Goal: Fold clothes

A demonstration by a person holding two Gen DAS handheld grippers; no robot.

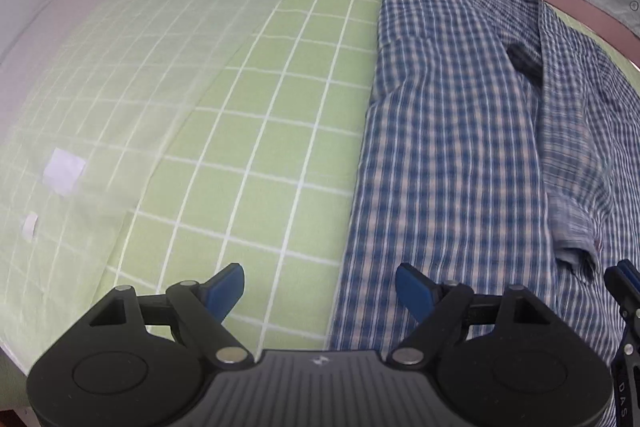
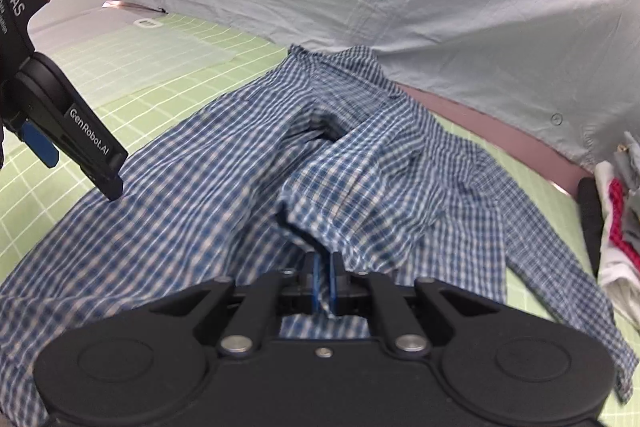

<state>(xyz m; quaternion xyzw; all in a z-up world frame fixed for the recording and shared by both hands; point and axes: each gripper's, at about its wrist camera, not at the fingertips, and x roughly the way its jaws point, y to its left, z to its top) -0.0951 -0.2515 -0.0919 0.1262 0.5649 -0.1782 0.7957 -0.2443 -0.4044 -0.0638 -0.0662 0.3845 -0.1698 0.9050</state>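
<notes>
"GenRobot.AI" and "DAS" printed on left gripper [image 2: 40, 147], upper left, jaws spread wide. Right gripper [image 2: 325, 281] clamped on one blue-and-white checked cotton shirt [image 2: 224, 195], sprawled mid-frame across green gridded mat [image 1: 256, 147].

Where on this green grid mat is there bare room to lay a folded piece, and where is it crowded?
Free: the green grid mat between the translucent plastic sheet and the plaid shirt, ahead of the open left claw. Crowded: the mat's right side under the shirt, gripped by the right claw, and the clothes pile at the far right edge.
</notes>
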